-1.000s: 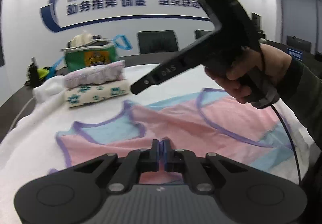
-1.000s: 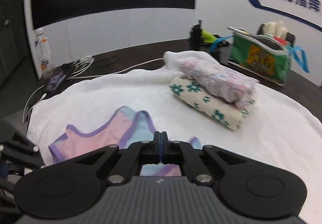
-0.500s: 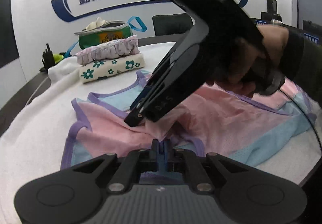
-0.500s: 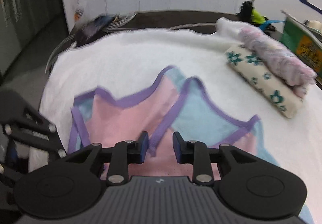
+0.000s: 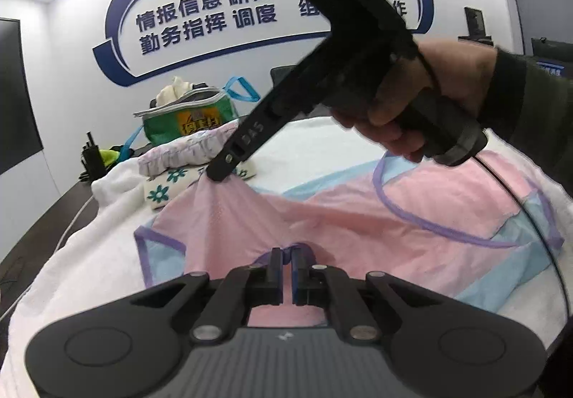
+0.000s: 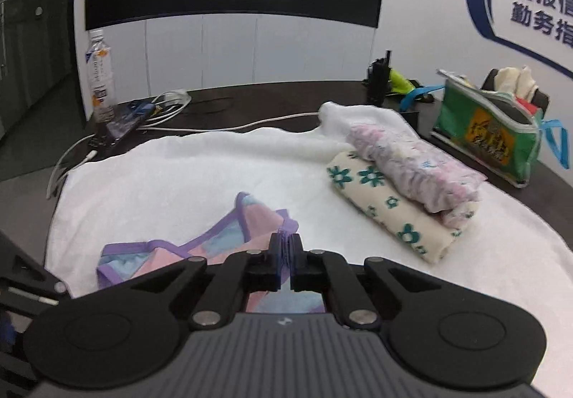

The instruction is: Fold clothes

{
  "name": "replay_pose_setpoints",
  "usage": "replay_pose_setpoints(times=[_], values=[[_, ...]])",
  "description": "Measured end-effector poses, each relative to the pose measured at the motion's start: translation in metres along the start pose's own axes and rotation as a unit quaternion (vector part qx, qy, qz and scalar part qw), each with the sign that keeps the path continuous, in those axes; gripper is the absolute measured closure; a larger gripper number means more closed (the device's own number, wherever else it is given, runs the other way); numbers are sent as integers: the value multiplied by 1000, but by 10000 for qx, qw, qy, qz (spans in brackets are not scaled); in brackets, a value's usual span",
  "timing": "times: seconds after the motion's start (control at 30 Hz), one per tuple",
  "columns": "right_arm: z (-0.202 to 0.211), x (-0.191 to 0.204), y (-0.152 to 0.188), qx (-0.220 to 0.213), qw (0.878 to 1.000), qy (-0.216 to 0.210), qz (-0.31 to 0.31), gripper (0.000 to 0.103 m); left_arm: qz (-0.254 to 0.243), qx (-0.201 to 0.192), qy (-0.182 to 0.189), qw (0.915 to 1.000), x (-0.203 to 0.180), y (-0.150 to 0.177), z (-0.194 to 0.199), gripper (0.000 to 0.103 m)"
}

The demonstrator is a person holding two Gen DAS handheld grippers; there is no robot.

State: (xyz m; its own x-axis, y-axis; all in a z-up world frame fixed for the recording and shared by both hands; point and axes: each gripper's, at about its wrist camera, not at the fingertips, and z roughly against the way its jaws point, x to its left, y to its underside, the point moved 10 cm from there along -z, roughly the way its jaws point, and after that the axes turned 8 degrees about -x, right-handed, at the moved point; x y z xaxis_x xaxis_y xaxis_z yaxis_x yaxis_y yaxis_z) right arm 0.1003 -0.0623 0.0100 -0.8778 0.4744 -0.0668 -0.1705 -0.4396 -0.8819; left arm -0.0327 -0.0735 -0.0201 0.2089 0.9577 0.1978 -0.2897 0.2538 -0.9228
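Observation:
A pink and light-blue garment [image 5: 412, 212] with purple trim lies spread on a white towel [image 5: 89, 255]. At the bottom of the left wrist view my left gripper [image 5: 285, 256] is shut on its near purple-trimmed edge. A person's hand [image 5: 447, 76] holds my right gripper [image 5: 219, 176] above the cloth, and a peak of pink fabric hangs pulled up from its tips. In the right wrist view the right gripper [image 6: 285, 242] has its jaws closing tight on a purple-trimmed corner of the garment [image 6: 222, 244], with the pads pressing on the cloth.
Two folded pieces are stacked at the towel's far side, a pink floral roll [image 6: 412, 165] on a cream one with teal flowers [image 6: 394, 219]. A green bag [image 6: 487, 133] stands behind them. A water bottle [image 6: 100, 76] and white cables [image 6: 161, 111] lie on the dark table.
The right gripper opened, dropped onto the garment, then shut on its trimmed corner and pulled it up. The left gripper stayed shut on the near edge.

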Motion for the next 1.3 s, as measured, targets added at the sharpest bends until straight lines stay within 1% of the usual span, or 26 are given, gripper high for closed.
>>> replay_pose_setpoints(times=[0.07, 0.13, 0.2, 0.27, 0.33, 0.37, 0.4, 0.43, 0.47, 0.5, 0.57, 0.63, 0.7, 0.73, 0.77, 0.8, 0.83, 0.87, 0.9, 1.07, 1.13, 1.17, 1.2, 1.23, 1.27, 1.3], values=[[3, -1, 6, 50, 10000, -34, -39, 100, -49, -14, 88, 9999, -6, -3, 0, 101], [8, -3, 12, 99, 9999, -29, -96, 100, -210, 77, 339, 9992, -19, 0, 1, 100], [15, -12, 24, 199, 9995, 75, -225, 100, -311, 153, 669, 9972, -33, 4, 3, 95], [18, -21, 46, 528, 9977, 211, -372, 97, -42, 168, 1316, 9911, -39, 7, 15, 79], [21, -26, 65, 791, 9949, 480, -404, 95, 290, 165, 1576, 9869, -22, 6, 24, 76], [25, -27, 70, 811, 9939, 610, -420, 94, 456, 164, 1705, 9842, -13, 6, 29, 76], [32, -25, 70, 722, 9939, 691, -455, 94, 622, 165, 1685, 9836, 3, 6, 32, 76], [40, -22, 67, 570, 9945, 735, -488, 92, 787, 172, 1423, 9865, 29, 9, 31, 72], [49, -16, 62, 376, 9952, 743, -505, 88, 951, 179, 1161, 9885, 55, 12, 30, 62], [58, -5, 58, 158, 9965, 659, -499, 80, 1125, 220, 886, 9895, 80, 16, 29, 59], [66, 17, 55, -43, 9979, 431, -478, 70, 1530, 485, 452, 9860, 119, 31, 18, 61], [62, 37, 58, 51, 9979, 326, -552, 69, 1777, 625, 474, 9809, 130, 38, 10, 62], [53, 54, 68, 234, 9971, 295, -663, 69, 1841, 687, 705, 9780, 127, 40, 5, 65], [49, 62, 73, 341, 9964, 292, -725, 69, 1836, 741, 828, 9767, 123, 42, 5, 79], [45, 70, 78, 419, 9958, 286, -764, 69, 1834, 799, 926, 9754, 121, 44, 5, 98], [43, 77, 83, 472, 9954, 278, -783, 73, 1840, 865, 987, 9741, 120, 46, 4, 103], [42, 83, 89, 520, 9954, 300, -751, 79, 1849, 907, 1014, 9733, 120, 49, 5, 103], [41, 88, 94, 564, 9955, 352, -671, 97, 1872, 905, 982, 9732, 125, 51, 8, 103], [44, 91, 97, 566, 9957, 409, -605, 100, 1915, 899, 944, 9728, 132, 53, 10, 103], [75, 96, 93, 390, 9962, 586, -507, 100, 2101, 962, 900, 9688, 159, 66, 24, 103], [82, 100, 92, 361, 9969, 496, -498, 96, 2151, 958, 849, 9682, 162, 68, 24, 103], [84, 103, 89, 275, 9974, 495, -454, 82, 2263, 920, 930, 9652, 162, 65, 24, 99], [86, 107, 85, 159, 9978, 477, -431, 59, 2339, 867, 1049, 9627, 161, 61, 24, 95], [86, 112, 80, 23, 9982, 426, -420, 54, 2359, 792, 1228, 9607, 157, 56, 24, 88], [83, 117, 76, -81, 9985, 353, -418, 55, 2337, 738, 1347, 9601, 153, 51, 24, 80], [79, 122, 72, -164, 9986, 272, -431, 55, 2252, 718, 1371, 9620, 150, 48, 22, 77]])
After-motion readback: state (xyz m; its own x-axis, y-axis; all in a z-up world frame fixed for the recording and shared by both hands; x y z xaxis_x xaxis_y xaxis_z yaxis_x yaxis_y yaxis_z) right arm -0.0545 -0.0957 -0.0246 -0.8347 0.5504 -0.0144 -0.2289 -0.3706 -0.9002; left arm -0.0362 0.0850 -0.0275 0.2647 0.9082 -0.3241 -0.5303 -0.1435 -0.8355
